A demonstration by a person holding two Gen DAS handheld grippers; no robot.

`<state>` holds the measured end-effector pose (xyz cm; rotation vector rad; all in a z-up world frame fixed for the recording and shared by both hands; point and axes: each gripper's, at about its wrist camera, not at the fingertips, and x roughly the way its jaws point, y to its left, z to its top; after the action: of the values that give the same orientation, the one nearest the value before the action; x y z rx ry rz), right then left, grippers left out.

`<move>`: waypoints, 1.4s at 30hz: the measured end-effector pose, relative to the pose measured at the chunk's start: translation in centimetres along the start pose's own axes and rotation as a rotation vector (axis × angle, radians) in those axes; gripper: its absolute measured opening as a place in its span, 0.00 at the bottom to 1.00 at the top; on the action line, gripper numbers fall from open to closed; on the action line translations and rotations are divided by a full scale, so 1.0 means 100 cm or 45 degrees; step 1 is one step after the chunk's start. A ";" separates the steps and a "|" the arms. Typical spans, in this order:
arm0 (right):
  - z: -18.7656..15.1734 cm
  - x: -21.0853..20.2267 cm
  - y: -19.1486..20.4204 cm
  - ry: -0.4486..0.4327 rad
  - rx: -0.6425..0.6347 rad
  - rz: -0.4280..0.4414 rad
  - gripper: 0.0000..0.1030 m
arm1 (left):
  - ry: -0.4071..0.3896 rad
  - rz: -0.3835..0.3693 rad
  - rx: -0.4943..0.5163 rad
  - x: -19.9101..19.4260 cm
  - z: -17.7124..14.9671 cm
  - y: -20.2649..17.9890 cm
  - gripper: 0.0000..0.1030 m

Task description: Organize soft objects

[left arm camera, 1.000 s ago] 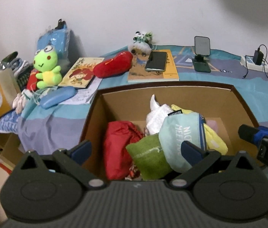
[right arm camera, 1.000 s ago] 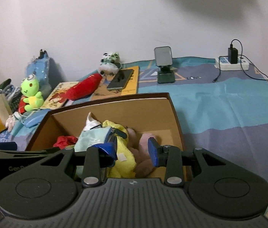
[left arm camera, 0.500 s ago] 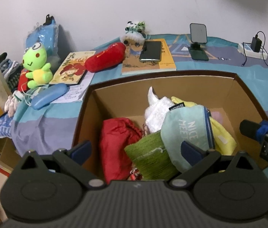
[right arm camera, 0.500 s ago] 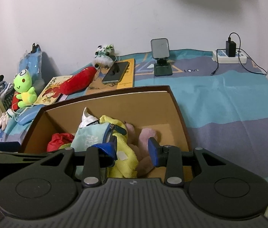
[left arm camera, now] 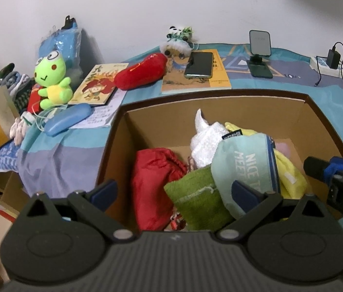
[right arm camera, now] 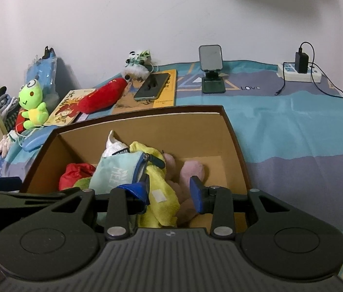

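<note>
your open brown cardboard box sits on the blue and grey patterned bedspread and already holds a heap: a red drawstring pouch, a green knitted cloth, a pale teal zip pouch, a yellow plush and something pink under it, hard to make out. the loose soft things lie beyond the box, up and to the left: a long red chilli-shaped plush, its long axis running left-low to right-high, then a green frog plush. your left gripper hangs spread and empty over the box and is likely the nearer one. your right gripper is parted too, gripping nothing, the yellow plush loose between its pads.
</note>
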<state>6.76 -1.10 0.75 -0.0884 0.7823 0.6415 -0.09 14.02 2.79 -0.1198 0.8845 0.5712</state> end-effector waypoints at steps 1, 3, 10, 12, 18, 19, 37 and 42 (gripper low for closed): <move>0.000 0.000 -0.001 0.006 0.005 0.004 0.19 | 0.000 0.002 0.002 -0.001 -0.001 -0.001 0.96; -0.001 -0.001 -0.002 0.009 0.011 0.007 0.19 | 0.003 0.007 -0.001 -0.002 -0.002 -0.001 0.96; -0.003 -0.008 -0.002 -0.003 -0.006 0.010 0.19 | 0.007 0.023 -0.009 -0.011 -0.007 -0.002 0.96; -0.004 -0.012 -0.002 -0.010 -0.008 0.014 0.19 | 0.006 0.025 -0.008 -0.015 -0.007 -0.003 0.96; -0.009 -0.020 -0.005 -0.018 0.003 0.014 0.19 | -0.008 0.030 0.012 -0.026 -0.010 -0.007 0.96; -0.009 -0.022 -0.005 -0.019 0.006 0.016 0.19 | -0.012 0.027 0.014 -0.028 -0.011 -0.007 0.96; -0.045 -0.061 -0.029 0.103 0.081 -0.010 0.20 | 0.063 -0.104 0.106 -0.062 -0.043 -0.032 0.96; -0.054 -0.060 -0.049 0.146 0.135 -0.090 0.20 | 0.156 -0.150 0.134 -0.053 -0.050 -0.051 0.96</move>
<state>2.94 -9.72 0.20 -0.0565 0.9188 0.5303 -3.52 5.88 2.94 -0.1117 1.0175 0.4098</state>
